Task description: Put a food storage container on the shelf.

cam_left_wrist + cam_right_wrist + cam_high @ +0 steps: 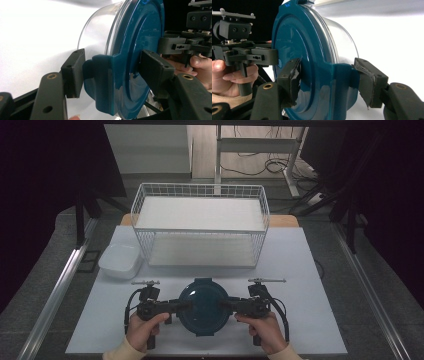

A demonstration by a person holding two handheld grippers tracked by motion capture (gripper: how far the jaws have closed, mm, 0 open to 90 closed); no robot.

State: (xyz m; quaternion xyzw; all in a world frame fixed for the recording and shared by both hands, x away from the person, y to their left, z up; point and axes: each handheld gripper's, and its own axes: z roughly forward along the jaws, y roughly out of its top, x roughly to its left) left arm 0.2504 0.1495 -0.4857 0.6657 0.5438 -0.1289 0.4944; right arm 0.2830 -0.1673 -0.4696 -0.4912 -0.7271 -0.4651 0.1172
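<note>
I hold a round clear plastic container with a dark teal clip-on lid (203, 306) between my two tongs, low over the front middle of the white table top (310, 320). My left gripper (184, 305) has its jaws partly open and clamped across the teal latch tab (100, 82) at the lid's left edge, one pad on the lid's face and the other on the tab's underside. My right gripper (224, 306) stands about as wide and pinches the opposite latch tab (342, 82) the same way. Through the clear wall (97, 32) I cannot make out anything inside. Behind it stands a white wire basket shelf with two tiers (200, 225), both boards bare. To its left sits a small white rounded-square lidded box (120, 261), its contents hidden.
</note>
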